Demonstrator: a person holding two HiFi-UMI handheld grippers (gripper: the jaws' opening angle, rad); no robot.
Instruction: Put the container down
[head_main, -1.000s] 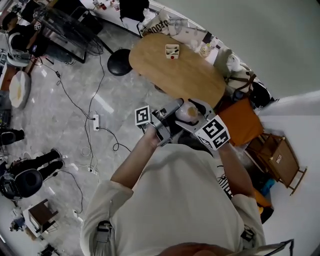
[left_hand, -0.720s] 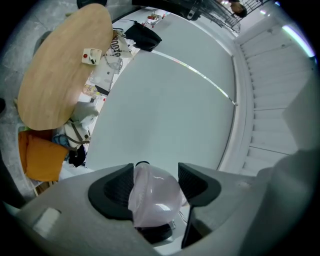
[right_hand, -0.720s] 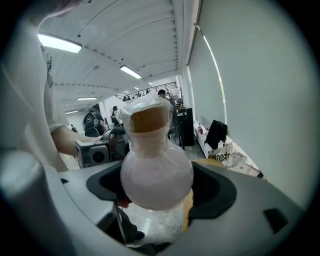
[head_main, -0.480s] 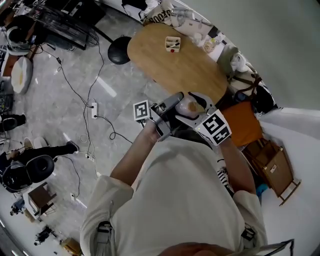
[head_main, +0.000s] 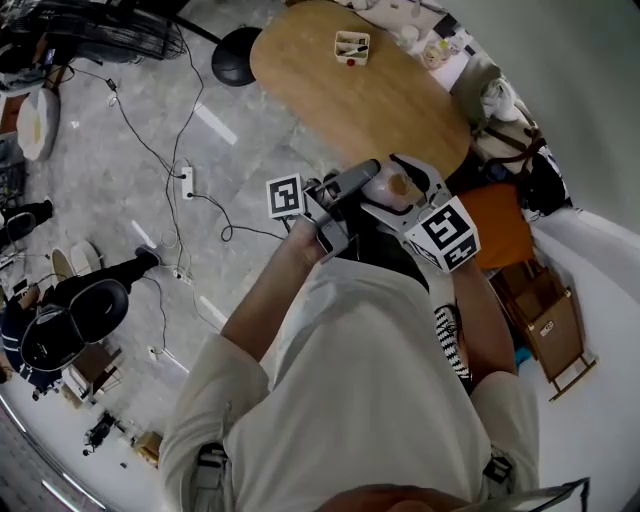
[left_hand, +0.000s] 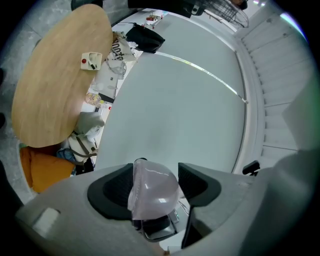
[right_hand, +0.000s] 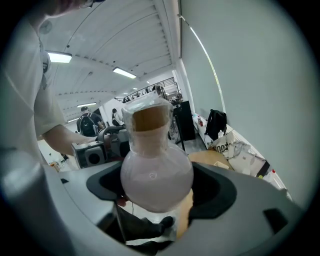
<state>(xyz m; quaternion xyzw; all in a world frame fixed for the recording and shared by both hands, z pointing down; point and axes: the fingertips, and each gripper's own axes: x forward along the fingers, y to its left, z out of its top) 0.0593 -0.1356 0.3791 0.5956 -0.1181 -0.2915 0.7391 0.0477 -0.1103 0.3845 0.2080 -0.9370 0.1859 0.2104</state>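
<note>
You hold both tools close in front of your chest, well above the floor. Your right tongs (right_hand: 157, 187) pinch the container (right_hand: 156, 172), a round-bottomed flask with a cork-coloured stopper and clear film wrapped over its top. The two dark pads press on either side of its milky bulb, and the neck points away from that camera. Your left tongs (left_hand: 155, 182) face it from the other side. They are closed on the film-wrapped top, which fills the narrow gap between the pads and meets both as far as that view shows. So the container hangs between the two tools and rests on nothing.

Just beyond your right forearm, an orange seat (head_main: 497, 228) stands beside the near end of the oval wooden counter (head_main: 390, 105). The container is short of the counter's near edge in the head view. Toward the counter's far end sits a small open box (head_main: 351, 46) with a red dot beside it, well apart from both tools. To your left, black cables (head_main: 170, 150) trail over the grey stone floor (head_main: 110, 200) to a white power strip (head_main: 186, 183). A round black stool (head_main: 234, 56) stands by the counter's far left rim.
</note>
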